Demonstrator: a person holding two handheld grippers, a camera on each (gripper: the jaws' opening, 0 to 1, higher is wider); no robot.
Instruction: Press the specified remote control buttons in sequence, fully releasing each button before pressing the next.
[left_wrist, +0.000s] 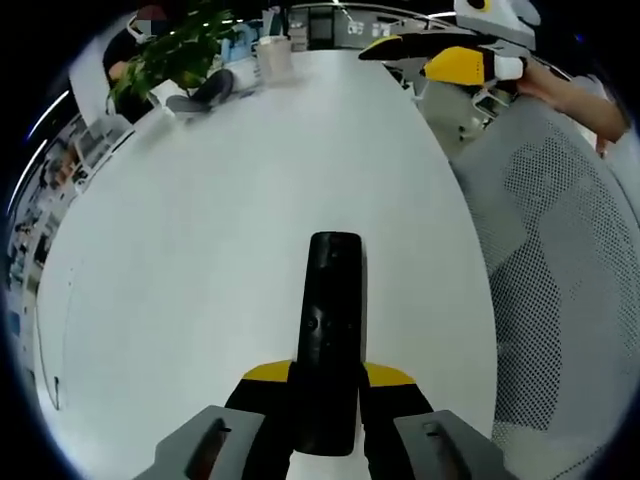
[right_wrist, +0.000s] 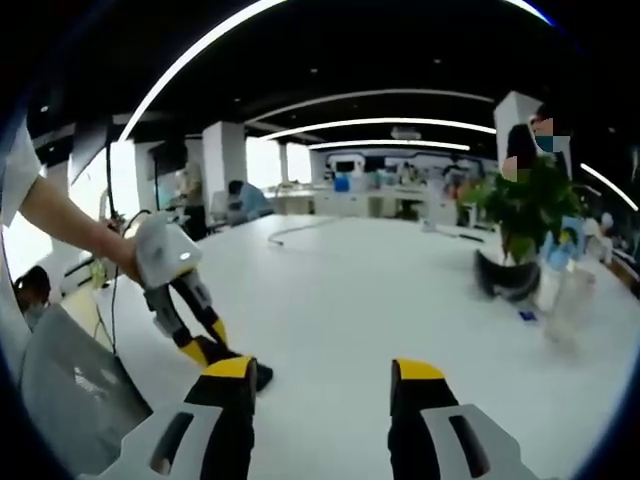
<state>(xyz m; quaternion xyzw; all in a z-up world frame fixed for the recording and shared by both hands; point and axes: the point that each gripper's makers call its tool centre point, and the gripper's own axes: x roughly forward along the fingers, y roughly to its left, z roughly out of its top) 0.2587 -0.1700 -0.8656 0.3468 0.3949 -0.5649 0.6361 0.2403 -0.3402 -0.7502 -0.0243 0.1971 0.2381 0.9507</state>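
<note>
In the left gripper view the left gripper (left_wrist: 326, 385) rises from the bottom centre, its 2 yellow-tipped jaws closed against a dark object between them. At the upper right of that view the right gripper (left_wrist: 400, 46) enters with a forearm (left_wrist: 575, 95) behind it. In the right gripper view the right gripper's 2 jaws stand parted at the bottom centre — at the left a hand (right_wrist: 125, 258) holds the left gripper, angled downward.

— Furnishings? 
— One long white table (left_wrist: 200, 260); grey mesh chair (left_wrist: 560, 250) beside it; potted plant (right_wrist: 525, 215) on top.
— Lighting? 
— Curved ceiling light strips (right_wrist: 390, 97); white pillar (right_wrist: 222, 160).
</note>
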